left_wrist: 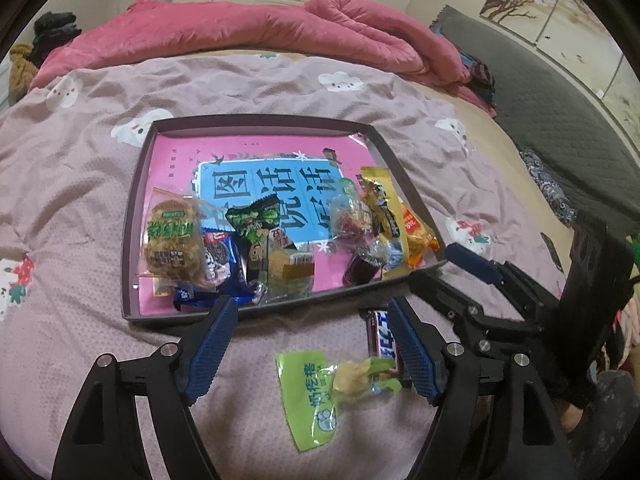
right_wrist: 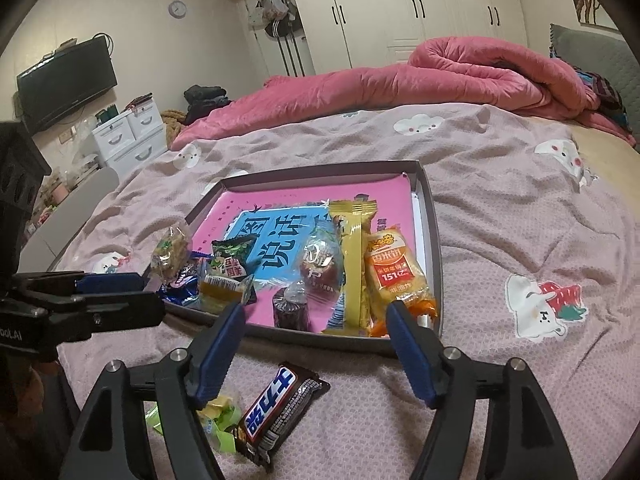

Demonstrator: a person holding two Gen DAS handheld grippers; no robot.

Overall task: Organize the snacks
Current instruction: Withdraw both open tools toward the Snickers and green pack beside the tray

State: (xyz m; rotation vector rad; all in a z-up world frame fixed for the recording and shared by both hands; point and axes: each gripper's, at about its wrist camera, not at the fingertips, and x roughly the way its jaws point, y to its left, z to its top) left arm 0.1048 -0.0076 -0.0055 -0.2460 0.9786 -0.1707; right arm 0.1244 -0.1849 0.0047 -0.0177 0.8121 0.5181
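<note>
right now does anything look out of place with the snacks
Yes. Two snacks lie on the bedspread outside the tray: a green-wrapped snack and a dark chocolate bar, both just in front of its near rim. Every other snack sits inside the tray.

A tray sits on the bed, with a rolled quilt behind it along the far edge. Snack packets crowd the tray's near edge, from its near left corner to its near right corner, lying on a printed sheet. Before the tray, on the bed, lie a chocolate bar and, just left of it and touching it, a candy wrapper.
</note>
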